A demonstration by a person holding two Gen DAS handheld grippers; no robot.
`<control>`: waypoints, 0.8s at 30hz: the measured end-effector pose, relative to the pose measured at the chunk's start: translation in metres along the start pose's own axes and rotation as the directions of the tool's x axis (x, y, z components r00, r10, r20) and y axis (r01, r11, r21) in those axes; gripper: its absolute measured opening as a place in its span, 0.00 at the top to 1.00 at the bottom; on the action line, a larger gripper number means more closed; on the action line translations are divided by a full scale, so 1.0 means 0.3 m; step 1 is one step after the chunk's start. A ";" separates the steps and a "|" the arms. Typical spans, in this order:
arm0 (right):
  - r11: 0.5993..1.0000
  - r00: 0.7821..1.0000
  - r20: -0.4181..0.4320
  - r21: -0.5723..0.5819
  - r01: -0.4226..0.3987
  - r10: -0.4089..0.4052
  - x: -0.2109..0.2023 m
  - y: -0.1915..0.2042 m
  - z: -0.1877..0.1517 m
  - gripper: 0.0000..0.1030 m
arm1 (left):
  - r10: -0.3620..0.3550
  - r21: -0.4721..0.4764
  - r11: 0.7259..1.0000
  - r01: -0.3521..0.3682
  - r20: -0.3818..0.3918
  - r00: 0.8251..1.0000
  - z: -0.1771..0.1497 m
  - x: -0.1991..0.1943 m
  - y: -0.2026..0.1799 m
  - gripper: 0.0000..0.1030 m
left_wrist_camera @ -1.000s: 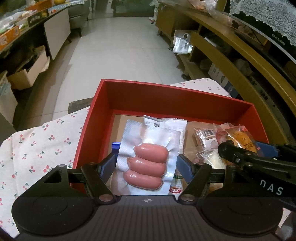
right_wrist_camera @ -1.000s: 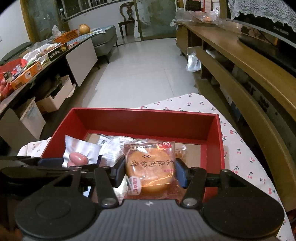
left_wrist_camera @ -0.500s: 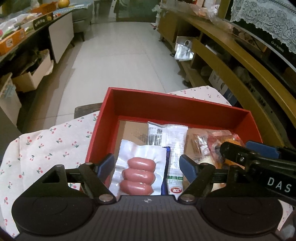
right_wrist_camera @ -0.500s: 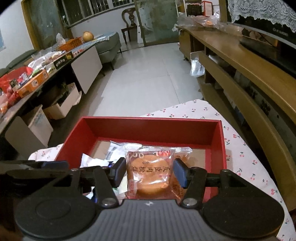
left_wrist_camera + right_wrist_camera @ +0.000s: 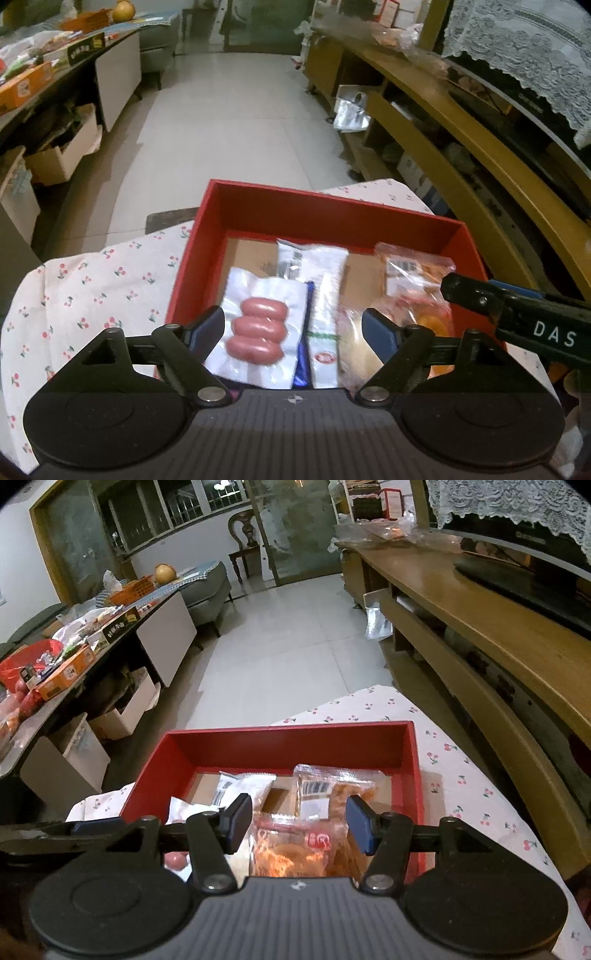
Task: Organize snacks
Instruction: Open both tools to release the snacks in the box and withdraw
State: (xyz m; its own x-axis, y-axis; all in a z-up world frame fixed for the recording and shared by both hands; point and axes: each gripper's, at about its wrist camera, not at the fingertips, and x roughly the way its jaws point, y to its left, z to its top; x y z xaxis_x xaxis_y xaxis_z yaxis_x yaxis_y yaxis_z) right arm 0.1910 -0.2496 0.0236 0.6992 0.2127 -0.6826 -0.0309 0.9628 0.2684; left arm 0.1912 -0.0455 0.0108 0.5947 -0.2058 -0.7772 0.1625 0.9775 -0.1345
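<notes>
Released moments ago, the sausage pack (image 5: 258,328) lies in the red box (image 5: 325,214) on the desk, the left gripper (image 5: 293,328) opening its jaws above; the right gripper (image 5: 299,821), jaws spread, has lifted off the pastry packet (image 5: 291,853) below.

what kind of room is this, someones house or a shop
Most likely a home living room, not a shop: a long wooden TV cabinet with a lace-draped screen, a grey sofa and a wooden chair by glass doors. The snack-filled red box sits on a cherry-print tablecloth.
</notes>
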 end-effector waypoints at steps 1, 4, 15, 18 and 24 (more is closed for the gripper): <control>1.000 1.000 -0.003 0.007 -0.002 0.002 -0.012 -0.006 -0.008 0.35 | -0.004 0.002 1.000 0.004 -0.002 1.000 -0.006 -0.004 -0.004 0.17; 1.000 1.000 -0.007 0.026 -0.005 0.005 -0.054 -0.023 -0.036 0.35 | -0.026 0.016 1.000 0.026 -0.010 1.000 -0.027 -0.021 -0.018 0.17; 0.997 0.998 -0.062 0.075 -0.004 0.008 -0.197 -0.079 -0.187 0.35 | -0.097 0.102 0.989 0.107 -0.103 0.990 -0.163 -0.035 -0.072 0.16; 0.997 0.996 -0.083 0.080 -0.011 0.018 -0.226 -0.092 -0.229 0.34 | -0.137 0.118 0.981 0.154 -0.139 0.981 -0.182 0.000 -0.066 0.15; 0.998 0.991 -0.130 0.065 -0.014 0.022 -0.234 -0.102 -0.280 0.34 | -0.170 0.155 0.966 0.205 -0.214 0.962 -0.213 0.101 -0.037 0.15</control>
State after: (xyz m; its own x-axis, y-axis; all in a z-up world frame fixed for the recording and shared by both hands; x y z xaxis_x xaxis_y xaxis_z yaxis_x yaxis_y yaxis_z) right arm 0.0827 -0.2801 0.0062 0.5993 0.2542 -0.7591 0.0060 0.9468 0.3218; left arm 0.1572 -0.0597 -0.0506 0.3759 -0.3541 -0.8564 0.4007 0.8954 -0.1944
